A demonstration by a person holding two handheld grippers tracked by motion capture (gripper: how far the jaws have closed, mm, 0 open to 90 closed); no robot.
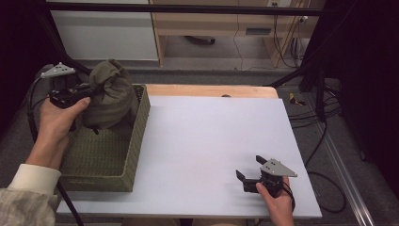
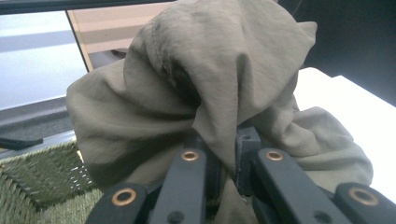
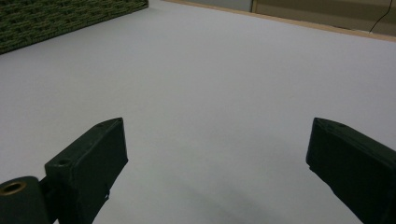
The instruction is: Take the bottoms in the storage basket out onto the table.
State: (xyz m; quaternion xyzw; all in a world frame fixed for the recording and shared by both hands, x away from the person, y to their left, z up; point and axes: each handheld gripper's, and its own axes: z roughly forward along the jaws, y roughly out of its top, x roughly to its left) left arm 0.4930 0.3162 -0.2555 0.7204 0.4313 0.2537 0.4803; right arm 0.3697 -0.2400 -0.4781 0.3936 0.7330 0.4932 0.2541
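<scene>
The olive-green cloth (image 1: 109, 96) is bunched up and hangs over the far end of the woven green basket (image 1: 136, 141), which sits at the left side of the white table (image 1: 211, 141). Its lower folds sag down inside the basket. Your left gripper (image 1: 94, 89) pinches a fold of that cloth; in the left gripper view the cloth (image 2: 196, 93) is gathered between the two black jaws, which are pressed close together on it, with the basket weave (image 2: 32, 182) below at the left. Your left hand (image 1: 59, 120) holds that gripper above the basket's left edge. Well apart from all this, your right gripper (image 1: 248, 173) rests low over the table's near right part, held by your right hand (image 1: 277, 202). Its jaws are spread wide over bare white table (image 3: 219, 93), with nothing between them.
</scene>
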